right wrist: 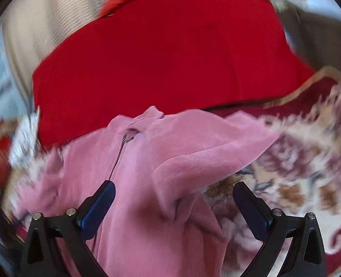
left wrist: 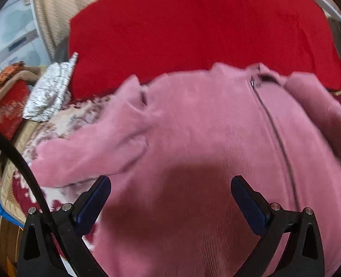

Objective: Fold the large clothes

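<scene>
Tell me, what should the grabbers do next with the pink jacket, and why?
Probably the right gripper should close on the folded-over sleeve lying between its open fingers. Both grippers are open and hold nothing, and the pink jacket lies zipped with that sleeve already partly across its front.

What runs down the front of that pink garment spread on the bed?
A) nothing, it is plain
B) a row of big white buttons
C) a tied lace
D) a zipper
D: a dark zipper with a small metal pull near the collar runs down the front of the pink garment; the right wrist view shows the same line, with no buttons or lace in sight.
</scene>
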Tool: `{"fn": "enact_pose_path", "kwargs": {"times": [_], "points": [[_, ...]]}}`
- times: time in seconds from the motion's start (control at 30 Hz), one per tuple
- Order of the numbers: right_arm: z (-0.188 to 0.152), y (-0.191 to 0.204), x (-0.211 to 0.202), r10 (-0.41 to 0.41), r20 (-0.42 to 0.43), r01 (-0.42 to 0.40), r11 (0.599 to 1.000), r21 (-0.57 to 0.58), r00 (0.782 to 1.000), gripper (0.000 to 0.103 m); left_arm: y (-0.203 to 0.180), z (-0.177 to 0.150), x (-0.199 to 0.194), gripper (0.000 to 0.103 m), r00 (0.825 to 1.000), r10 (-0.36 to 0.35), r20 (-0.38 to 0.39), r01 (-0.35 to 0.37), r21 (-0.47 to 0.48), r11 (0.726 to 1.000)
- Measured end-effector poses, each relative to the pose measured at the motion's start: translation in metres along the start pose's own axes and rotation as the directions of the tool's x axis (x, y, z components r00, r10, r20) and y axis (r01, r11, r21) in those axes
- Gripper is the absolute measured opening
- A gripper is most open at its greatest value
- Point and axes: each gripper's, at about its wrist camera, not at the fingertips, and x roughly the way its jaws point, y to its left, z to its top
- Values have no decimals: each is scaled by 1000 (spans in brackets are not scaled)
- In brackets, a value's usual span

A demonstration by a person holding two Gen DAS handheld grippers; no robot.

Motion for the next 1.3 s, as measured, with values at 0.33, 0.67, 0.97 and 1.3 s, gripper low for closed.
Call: {"fn": "enact_pose_path", "kwargs": {"times": [0.33,0.67,0.97,1.3], "points": [[46,-148,66,251,2,-210,804,557,968,74,5,-13,32,103,983,-140,-121,130,-88,988],[69,-148,92,239,-9,-193,803,564,971,15,13,-14,32,103,983,-142,-120,132,-87,987],[88,-35,27,345,130,-368,891,267,930,10,48,6,0,103,999,-27,27,30,-126,992],[3,154,63,533,-129,-539,842,-11,836,20,114,-4,-22,103,991,63,121,-32,-246,969]]}}
